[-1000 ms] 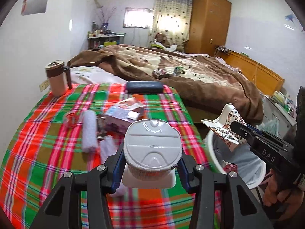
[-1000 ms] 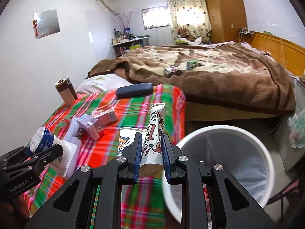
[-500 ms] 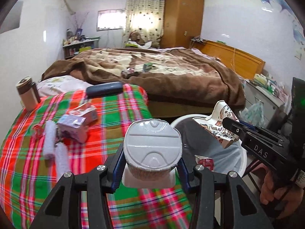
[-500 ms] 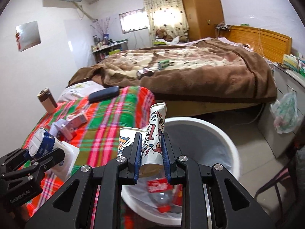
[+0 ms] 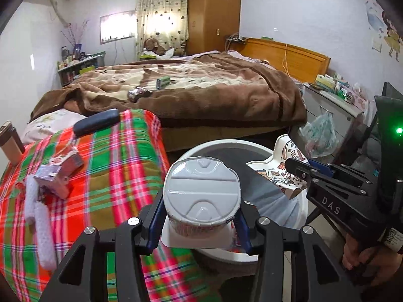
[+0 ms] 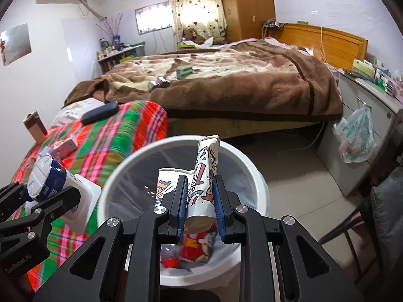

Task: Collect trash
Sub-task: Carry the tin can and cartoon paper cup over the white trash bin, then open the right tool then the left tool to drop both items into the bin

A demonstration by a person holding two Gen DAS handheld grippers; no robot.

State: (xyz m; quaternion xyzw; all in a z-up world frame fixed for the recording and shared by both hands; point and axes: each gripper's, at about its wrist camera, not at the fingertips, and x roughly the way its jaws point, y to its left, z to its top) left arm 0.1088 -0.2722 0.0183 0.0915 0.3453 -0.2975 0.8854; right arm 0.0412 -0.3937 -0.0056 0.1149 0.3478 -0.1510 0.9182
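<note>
My left gripper (image 5: 199,224) is shut on a foil-lidded plastic cup (image 5: 201,191) and holds it over the near rim of the white trash bin (image 5: 301,209). The cup also shows at the left of the right wrist view (image 6: 46,176). My right gripper (image 6: 200,201) is shut on a crushed printed paper cup (image 6: 204,176) and holds it above the open bin (image 6: 252,173), which holds red wrappers (image 6: 199,248). The paper cup also shows in the left wrist view (image 5: 279,168).
A plaid-covered table (image 5: 105,176) at left carries small cartons (image 5: 60,171), white foam rolls (image 5: 40,224), a dark case (image 5: 97,122) and a brown tumbler (image 5: 10,141). A bed with a brown blanket (image 5: 201,93) lies behind. A cabinet with a hanging plastic bag (image 6: 357,138) is at right.
Both grippers have swung right from above the table to over the trash bin, still holding their items. The bin's contents have come into view.
</note>
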